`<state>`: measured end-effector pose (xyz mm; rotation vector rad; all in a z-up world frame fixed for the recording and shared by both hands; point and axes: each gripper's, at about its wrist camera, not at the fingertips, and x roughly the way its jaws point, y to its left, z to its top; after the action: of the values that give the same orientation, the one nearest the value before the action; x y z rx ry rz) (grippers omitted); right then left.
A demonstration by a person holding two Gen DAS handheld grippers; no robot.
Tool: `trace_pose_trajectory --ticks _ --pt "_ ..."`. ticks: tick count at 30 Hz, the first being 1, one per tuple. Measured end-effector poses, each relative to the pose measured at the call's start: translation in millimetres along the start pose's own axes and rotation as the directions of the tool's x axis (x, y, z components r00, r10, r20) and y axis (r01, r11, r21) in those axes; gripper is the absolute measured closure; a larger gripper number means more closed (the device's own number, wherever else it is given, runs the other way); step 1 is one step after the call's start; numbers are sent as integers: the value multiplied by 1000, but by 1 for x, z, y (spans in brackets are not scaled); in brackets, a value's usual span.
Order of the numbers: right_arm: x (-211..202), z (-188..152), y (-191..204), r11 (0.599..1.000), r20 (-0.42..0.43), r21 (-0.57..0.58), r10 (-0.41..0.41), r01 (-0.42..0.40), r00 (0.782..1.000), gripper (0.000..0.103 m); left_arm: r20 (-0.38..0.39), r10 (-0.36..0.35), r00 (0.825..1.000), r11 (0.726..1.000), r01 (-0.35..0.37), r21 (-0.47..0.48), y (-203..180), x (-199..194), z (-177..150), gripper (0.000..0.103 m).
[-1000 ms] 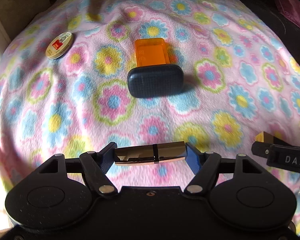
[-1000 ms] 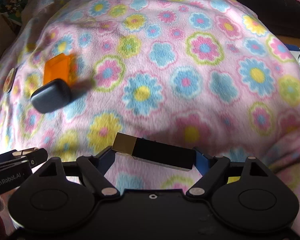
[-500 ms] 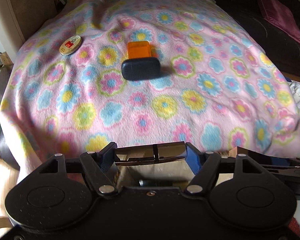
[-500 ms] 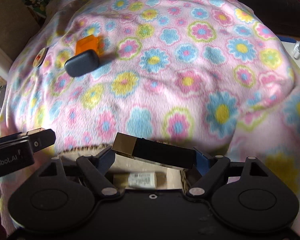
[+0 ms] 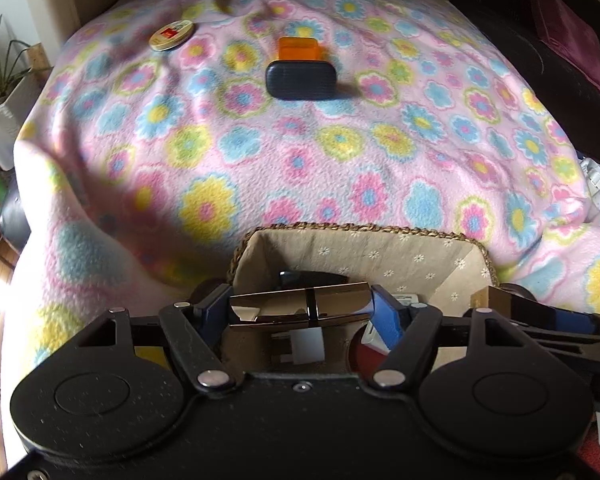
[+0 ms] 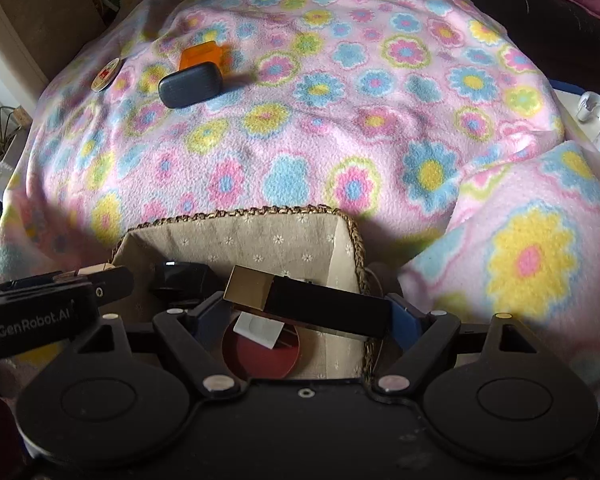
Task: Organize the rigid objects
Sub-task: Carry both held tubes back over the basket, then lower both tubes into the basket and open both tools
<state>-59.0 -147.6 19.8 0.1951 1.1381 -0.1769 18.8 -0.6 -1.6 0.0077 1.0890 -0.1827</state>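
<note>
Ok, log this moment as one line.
left gripper: shut on shiny case | right gripper: shut on black-gold box | both over basket

A sunlit flowered blanket (image 5: 340,152) covers the bed — dark sofa (image 5: 560,60) right, potted plant (image 5: 0,80) left.
</note>
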Motion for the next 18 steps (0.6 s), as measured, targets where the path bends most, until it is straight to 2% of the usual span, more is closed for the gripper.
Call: trace_pose_trajectory --ticks 7,18 --pt "-10 -14 8 999 -8 -48 4 -4 1000 20 -14 18 1000 999 -18 -38 5 1 -8 36" --pt "-2 -21 15 995 -37 -101 -9 5 999 20 -39 52 998 998 -53 -37 2 10 -11 36"
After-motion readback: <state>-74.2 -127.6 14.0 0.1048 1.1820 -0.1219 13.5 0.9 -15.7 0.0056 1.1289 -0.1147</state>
